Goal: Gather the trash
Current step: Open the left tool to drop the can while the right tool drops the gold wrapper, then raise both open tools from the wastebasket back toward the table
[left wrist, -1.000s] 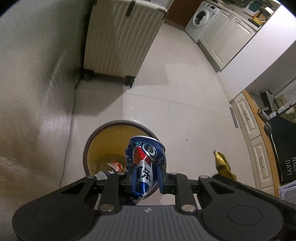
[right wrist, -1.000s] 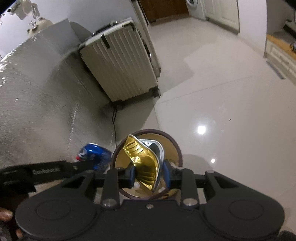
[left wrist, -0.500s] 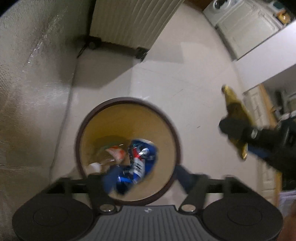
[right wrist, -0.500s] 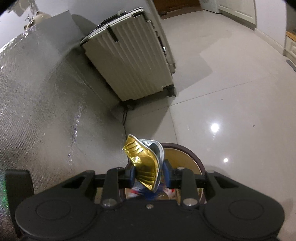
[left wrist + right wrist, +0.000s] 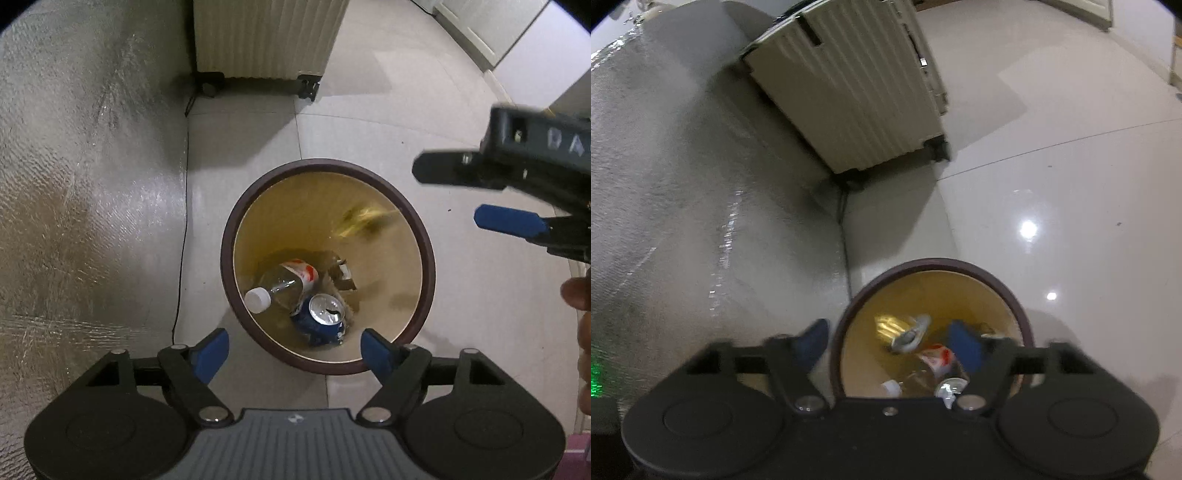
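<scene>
Above the brown trash bin (image 5: pixel 424 236), both grippers' fingers had just been opening, nothing between them. Gold wrapper (image 5: pixel 364 221) was falling inside; blue can (image 5: pixel 321 319) lay at the bottom.

A home (tiled floor (image 5: pixel 1052 177)); ribbed suitcase (image 5: pixel 857 96); round waste bin (image 5: pixel 236 236)

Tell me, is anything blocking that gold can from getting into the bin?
Nothing visible does. The gold can is a blur already inside the bin, below its open, uncovered rim and above the blue can and plastic bottle. The right gripper, jaws just opened, holds nothing.
</scene>
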Motion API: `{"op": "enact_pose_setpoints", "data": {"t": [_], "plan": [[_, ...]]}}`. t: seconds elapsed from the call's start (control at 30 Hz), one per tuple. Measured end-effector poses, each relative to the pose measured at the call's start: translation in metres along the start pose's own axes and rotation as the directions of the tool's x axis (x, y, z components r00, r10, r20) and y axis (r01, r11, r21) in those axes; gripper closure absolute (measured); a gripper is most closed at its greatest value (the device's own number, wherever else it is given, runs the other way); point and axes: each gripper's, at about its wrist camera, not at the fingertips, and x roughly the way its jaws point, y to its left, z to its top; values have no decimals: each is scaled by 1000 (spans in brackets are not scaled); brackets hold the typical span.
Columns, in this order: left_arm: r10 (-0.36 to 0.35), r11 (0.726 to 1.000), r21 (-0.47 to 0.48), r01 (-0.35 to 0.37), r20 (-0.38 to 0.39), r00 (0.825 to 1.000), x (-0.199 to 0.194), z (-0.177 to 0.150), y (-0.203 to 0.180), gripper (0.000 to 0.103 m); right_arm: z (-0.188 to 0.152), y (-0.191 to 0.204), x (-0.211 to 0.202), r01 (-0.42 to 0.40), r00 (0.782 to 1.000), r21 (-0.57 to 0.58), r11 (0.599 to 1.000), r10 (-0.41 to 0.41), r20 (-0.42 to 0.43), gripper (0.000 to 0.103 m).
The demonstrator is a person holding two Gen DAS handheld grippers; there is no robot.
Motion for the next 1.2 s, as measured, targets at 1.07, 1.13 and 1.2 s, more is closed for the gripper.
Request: {"op": "enact_pose_setpoints", "data": {"t": [1.07, 1.13, 1.2], "plan": [[43, 999, 19, -45, 88, 995, -65, -12, -6, 1, -53, -26, -76, 114, 993, -109, 987, -117, -15, 0], [52, 998, 20, -54, 102, 993, -72, -15, -6, 0, -56, -25, -85, 127, 992, -116, 985, -129, -4, 0], [62, 998, 20, -65, 112, 992, -79, -18, -6, 0, -58, -23, -94, 136, 991, -115, 984, -136, 8, 0]]}}
